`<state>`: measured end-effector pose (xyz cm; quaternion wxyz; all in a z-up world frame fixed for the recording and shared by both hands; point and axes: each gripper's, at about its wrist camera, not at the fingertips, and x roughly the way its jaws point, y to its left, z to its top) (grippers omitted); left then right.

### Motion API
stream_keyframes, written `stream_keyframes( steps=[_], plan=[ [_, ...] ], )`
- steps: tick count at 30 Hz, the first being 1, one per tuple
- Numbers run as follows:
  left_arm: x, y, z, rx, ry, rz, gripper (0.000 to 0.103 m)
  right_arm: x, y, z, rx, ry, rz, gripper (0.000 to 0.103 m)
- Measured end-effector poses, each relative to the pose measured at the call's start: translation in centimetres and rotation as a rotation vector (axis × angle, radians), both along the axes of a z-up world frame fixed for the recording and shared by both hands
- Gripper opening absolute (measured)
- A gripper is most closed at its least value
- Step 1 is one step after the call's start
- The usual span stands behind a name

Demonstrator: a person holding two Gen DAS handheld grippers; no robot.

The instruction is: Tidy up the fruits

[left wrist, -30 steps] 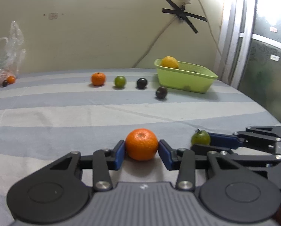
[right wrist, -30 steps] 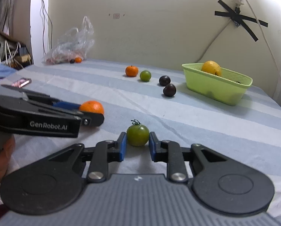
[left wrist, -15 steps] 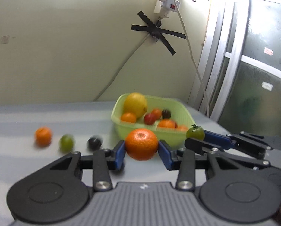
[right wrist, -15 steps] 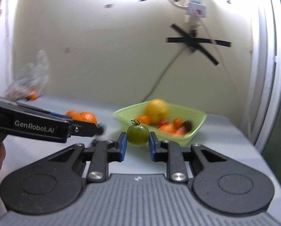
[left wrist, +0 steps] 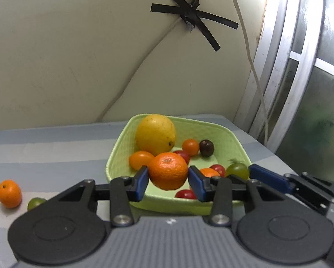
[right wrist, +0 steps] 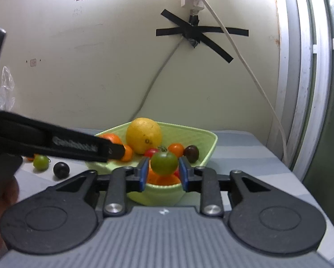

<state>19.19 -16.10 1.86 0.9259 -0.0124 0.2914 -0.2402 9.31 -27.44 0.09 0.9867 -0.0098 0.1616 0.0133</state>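
- We see the left gripper (left wrist: pixel 168 177) clamping an orange (left wrist: pixel 168 171) over the green basket (left wrist: pixel 230 136).
- The right gripper (right wrist: pixel 163 169) grips a green tomato (right wrist: pixel 164 163) over the basket's near right part.

Left gripper (left wrist: pixel 168 178): fingers (left wrist: pixel 140 182) clamped on an orange (left wrist: pixel 168 170), held level. Right gripper (right wrist: pixel 164 172): fingers (right wrist: pixel 142 173) clamped on a green tomato (right wrist: pixel 164 163), positioned just beside the left gripper.
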Motion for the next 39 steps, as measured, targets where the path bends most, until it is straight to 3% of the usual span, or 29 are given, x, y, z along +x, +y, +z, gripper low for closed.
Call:
stream_keyframes(
  steps=[3, 5, 11, 15, 20, 24, 28, 33, 37, 38, 39],
  plan=[
    [0.0, -0.2, 0.0, -0.001, -0.006, 0.006, 0.051, -0.2, 0.0, 0.1, -0.002, -0.011, -0.013, 0.037],
    [-0.3, 0.0, 0.3, -0.013, -0.009, 0.003, 0.052, -0.4, -0.1, 0.0, 0.000, -0.017, -0.019, 0.042],
    [-2.9, 3.6, 2.2, -0.058, -0.066, 0.020, 0.053, -1.7, 0.1, 0.2, -0.028, -0.072, -0.047, 0.042],
    [-5.2, 8.8, 2.5, -0.050, -0.097, 0.105, 0.053, -3.1, -0.1, 0.5, -0.004, -0.131, -0.049, 0.042],
    [-5.9, 16.5, 1.1, -0.036, -0.015, 0.284, 0.050, -4.1, 0.6, 1.0, 0.019, -0.167, -0.003, 0.042],
    [-6.0, 19.8, -0.2, -0.058, 0.046, 0.326, 0.050, -4.6, 2.0, 1.2, 0.054, -0.105, 0.126, 0.042],
    [-5.8, 18.9, -0.6, -0.056, 0.043, 0.259, 0.050, -3.8, 5.0, 0.2, 0.034, 0.042, 0.290, 0.042],
    [-3.9, 15.4, -0.7, -0.039, 0.030, 0.207, 0.050, -1.0, 7.6, -0.6, -0.021, 0.161, 0.338, 0.042],
    [-1.7, 13.7, -1.5, -0.012, 0.052, 0.203, 0.050, 0.7, 8.6, -0.9, -0.026, 0.198, 0.345, 0.042],
    [-1.4, 13.3, -1.7, 0.000, 0.052, 0.198, 0.050, 1.1, 8.7, -1.3, -0.024, 0.217, 0.352, 0.040],
    [-1.0, 12.9, -1.9, 0.015, 0.052, 0.193, 0.048, 1.4, 8.7, -1.6, -0.027, 0.244, 0.357, 0.030]
  ],
)
